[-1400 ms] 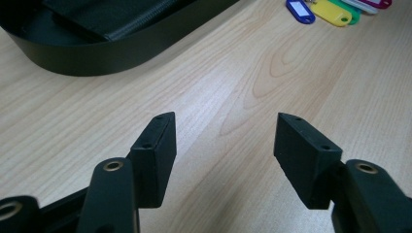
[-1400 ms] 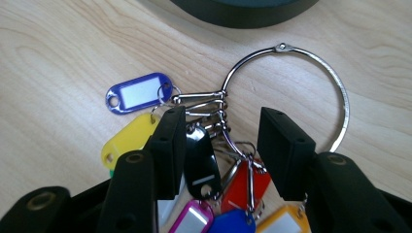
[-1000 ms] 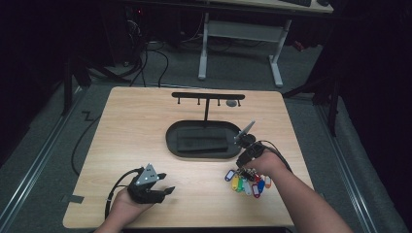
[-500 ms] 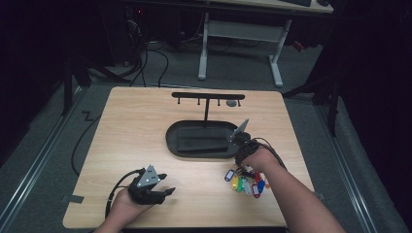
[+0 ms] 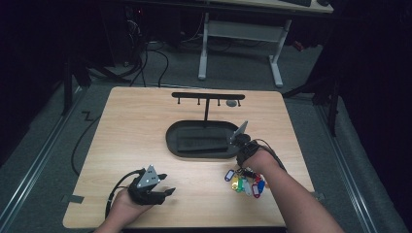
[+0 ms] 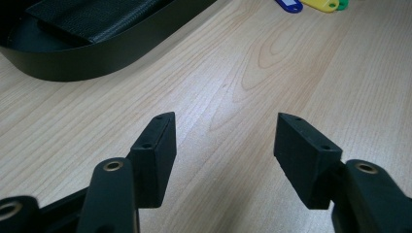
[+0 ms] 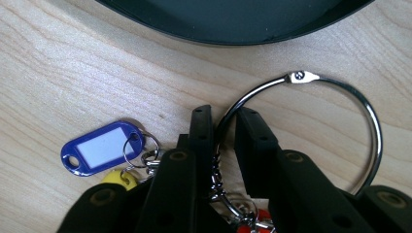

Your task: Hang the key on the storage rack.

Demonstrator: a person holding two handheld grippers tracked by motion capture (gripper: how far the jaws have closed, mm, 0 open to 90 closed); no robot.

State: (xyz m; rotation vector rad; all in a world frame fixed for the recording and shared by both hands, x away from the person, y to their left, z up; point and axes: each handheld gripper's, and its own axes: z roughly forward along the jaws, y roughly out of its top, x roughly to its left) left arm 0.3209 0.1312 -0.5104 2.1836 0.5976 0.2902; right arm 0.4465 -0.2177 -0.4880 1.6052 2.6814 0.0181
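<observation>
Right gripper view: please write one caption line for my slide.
Right gripper closes on a large metal ring carrying a blue key tag, beside a black tray.

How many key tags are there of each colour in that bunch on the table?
Blue tags: 2
Yellow tag: 1
Green tag: 1
Red tag: 1
Total: 5 that can be made out. They overlap, so more may hide underneath. All hang from the metal ring that the right gripper pinches.
</observation>
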